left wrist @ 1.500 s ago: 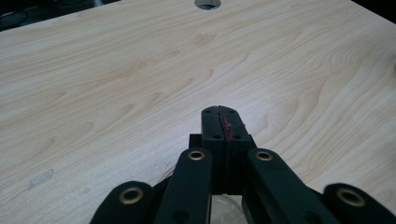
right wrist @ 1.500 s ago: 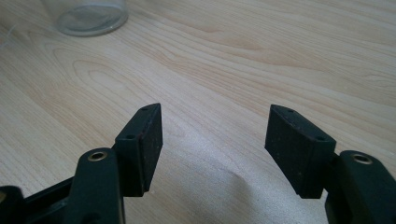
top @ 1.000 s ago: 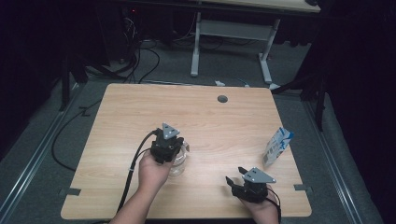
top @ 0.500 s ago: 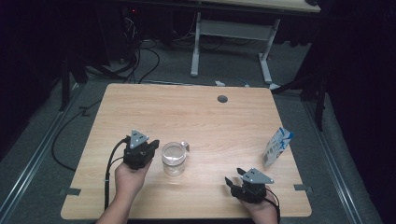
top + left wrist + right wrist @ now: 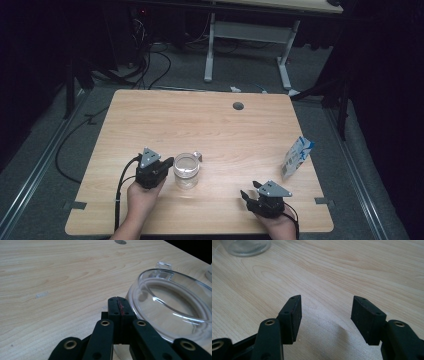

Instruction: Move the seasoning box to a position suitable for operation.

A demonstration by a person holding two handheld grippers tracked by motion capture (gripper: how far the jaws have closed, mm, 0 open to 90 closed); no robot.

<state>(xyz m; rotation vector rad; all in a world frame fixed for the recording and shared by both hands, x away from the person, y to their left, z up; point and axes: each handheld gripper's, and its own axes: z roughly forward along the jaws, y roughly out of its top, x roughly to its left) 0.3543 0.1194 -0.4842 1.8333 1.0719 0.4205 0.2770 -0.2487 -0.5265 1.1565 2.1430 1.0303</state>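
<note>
Left gripper [image 5: 118, 305], jaws pressed together, just beside the glass jar [image 5: 186, 170]; right gripper [image 5: 325, 315], jaws spread, well apart from it.

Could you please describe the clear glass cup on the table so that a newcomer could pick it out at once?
Start at the wooden table and look along its near edge, left of centre. There, right beside the left gripper, stands the glass cup. It is round, see-through and has a small handle, unlike the blue-and-white carton at the right edge.
</note>
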